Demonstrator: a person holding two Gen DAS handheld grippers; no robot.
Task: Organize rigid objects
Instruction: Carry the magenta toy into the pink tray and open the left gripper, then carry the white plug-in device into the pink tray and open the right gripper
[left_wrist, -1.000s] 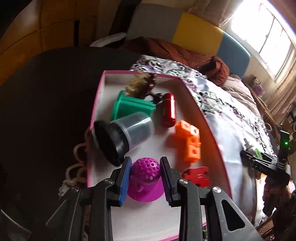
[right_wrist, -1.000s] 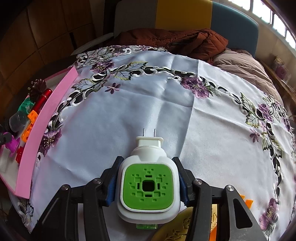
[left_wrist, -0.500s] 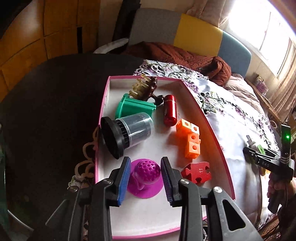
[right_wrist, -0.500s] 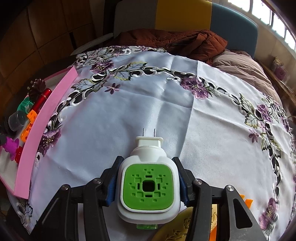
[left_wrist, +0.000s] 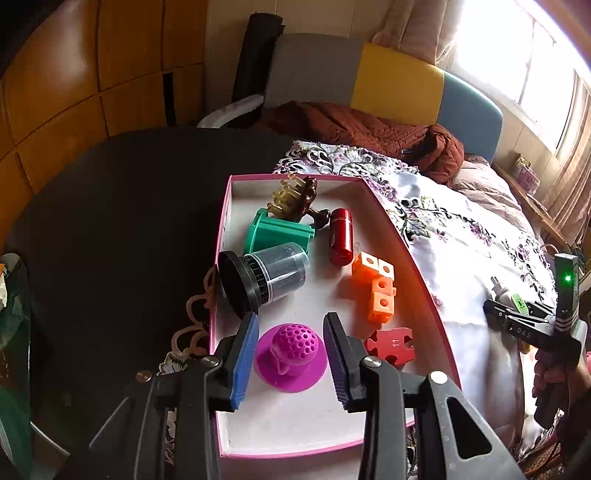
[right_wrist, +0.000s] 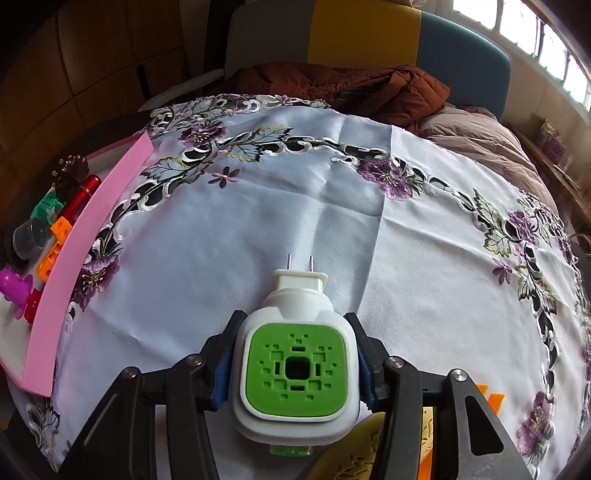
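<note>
My left gripper (left_wrist: 290, 325) is open above the pink box (left_wrist: 406, 243), its blue pads either side of a magenta perforated toy (left_wrist: 291, 356) that rests on the box floor, apart from both pads. The box also holds a clear jar with a black lid (left_wrist: 264, 277), a green piece (left_wrist: 279, 230), a red capsule (left_wrist: 340, 236), orange cubes (left_wrist: 375, 286), a red puzzle piece (left_wrist: 391, 345) and a brown hair claw (left_wrist: 295, 195). My right gripper (right_wrist: 297, 325) is shut on a white and green plug-in device (right_wrist: 297, 363), prongs forward, above the tablecloth.
The white embroidered tablecloth (right_wrist: 332, 206) covers the table. The pink box (right_wrist: 85, 251) lies at its left edge. A yellow item (right_wrist: 354, 454) and orange pieces (right_wrist: 489, 398) sit under my right gripper. A brown jacket (right_wrist: 340, 92) lies on the sofa behind.
My left gripper has let go of the magenta toy, opened wider and drawn up and back. The right gripper has stayed still with the plug-in device.
</note>
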